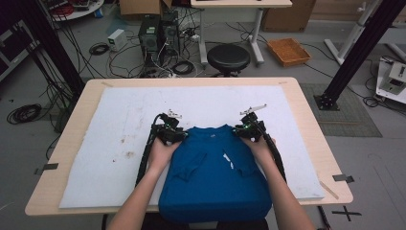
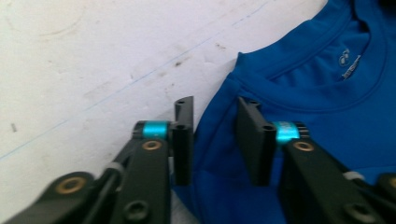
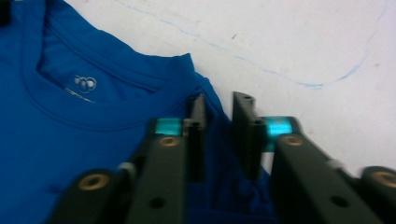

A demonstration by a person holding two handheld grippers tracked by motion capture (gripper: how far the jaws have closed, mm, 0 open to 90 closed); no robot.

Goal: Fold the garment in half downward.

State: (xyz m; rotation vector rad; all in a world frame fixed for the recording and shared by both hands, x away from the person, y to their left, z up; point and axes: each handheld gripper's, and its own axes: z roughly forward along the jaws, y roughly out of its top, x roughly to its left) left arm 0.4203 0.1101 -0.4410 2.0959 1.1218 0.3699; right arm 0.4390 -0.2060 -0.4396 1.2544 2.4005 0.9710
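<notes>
The blue shirt [image 1: 215, 177] lies flat; the left gripper [image 2: 215, 140] and right gripper [image 3: 218, 135], jaws partly open, straddle its shoulders, probably ready to pinch and fold.

A black stool [image 1: 228, 57], an orange tray [image 1: 288, 51] and computer towers [image 1: 158, 33] stand beyond the table [image 1: 306, 105].

Both forearms stretched forward over the blue shirt [image 1: 213, 177]. Left tongs [image 1: 168, 128] at its left shoulder, jaws parted astride the fabric edge. Right tongs [image 1: 249, 127] at its right shoulder, jaws narrowly apart, fabric between.
</notes>
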